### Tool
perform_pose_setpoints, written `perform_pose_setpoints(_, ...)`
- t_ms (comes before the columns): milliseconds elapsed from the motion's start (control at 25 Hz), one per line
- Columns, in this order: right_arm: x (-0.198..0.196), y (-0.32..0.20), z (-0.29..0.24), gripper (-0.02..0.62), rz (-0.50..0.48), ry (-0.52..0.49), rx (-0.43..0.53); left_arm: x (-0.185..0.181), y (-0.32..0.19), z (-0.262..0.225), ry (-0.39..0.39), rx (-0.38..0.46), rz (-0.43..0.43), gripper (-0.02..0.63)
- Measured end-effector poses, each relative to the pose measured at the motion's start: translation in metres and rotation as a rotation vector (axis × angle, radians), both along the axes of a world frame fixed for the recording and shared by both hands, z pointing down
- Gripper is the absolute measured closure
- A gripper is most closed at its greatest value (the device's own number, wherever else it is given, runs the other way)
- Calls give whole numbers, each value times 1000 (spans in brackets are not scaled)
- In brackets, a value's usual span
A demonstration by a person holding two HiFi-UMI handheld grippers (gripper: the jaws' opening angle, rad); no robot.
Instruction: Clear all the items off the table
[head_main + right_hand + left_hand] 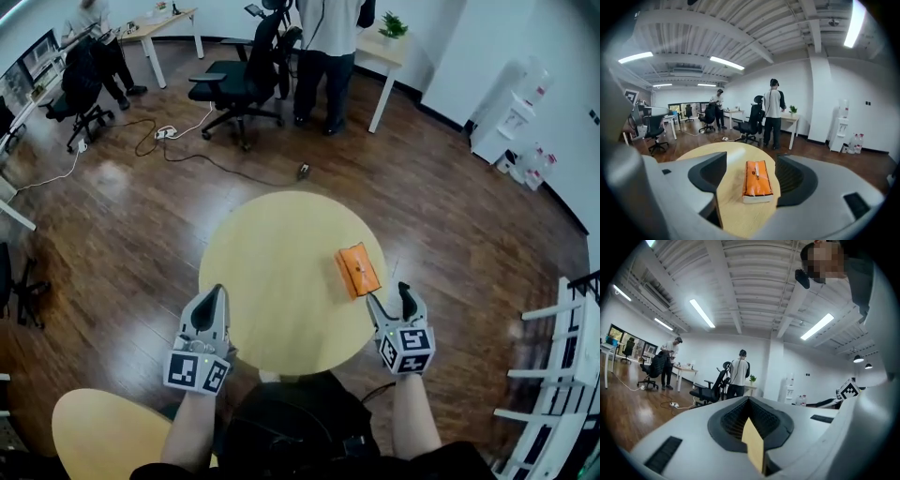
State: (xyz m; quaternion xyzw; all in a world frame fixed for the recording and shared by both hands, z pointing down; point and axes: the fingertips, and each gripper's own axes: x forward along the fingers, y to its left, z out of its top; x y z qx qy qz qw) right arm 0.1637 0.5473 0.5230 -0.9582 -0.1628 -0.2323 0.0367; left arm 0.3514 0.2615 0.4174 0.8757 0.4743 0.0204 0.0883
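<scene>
Our right tongs gape at the orange pack; our left tongs are clenched.

Low in the head view, the left tongs (217,292) are shut on nothing at the round tabletop's (272,281) near edge. The right tongs (388,295) stand spread, with the orange pack (757,180) lying on the tabletop's right side just ahead between the jaws, unpressed. Beyond are a wood floor (450,216), an office chair (239,80) and a standing person (323,56).

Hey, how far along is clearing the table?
Looks nearly done: only the orange tissue pack lies on the round table. The right gripper is open, lined up on it, not yet gripping. The left gripper is shut, empty. Remaining: grab and remove it.
</scene>
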Motion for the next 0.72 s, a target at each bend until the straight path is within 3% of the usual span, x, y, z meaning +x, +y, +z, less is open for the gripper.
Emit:
perform_pose_setpoints(240, 32, 19, 60, 239, -51, -146, 86, 10, 37, 47, -80, 124, -2, 606)
perform_pose_setpoints(400, 45, 26, 103, 112, -71, -242, 140, 10, 45, 75, -144, 178, -18, 606)
perform_pose_setpoints(720, 75, 38, 156, 109, -71, -397, 175, 18, 63, 98, -193, 273, -5, 606)
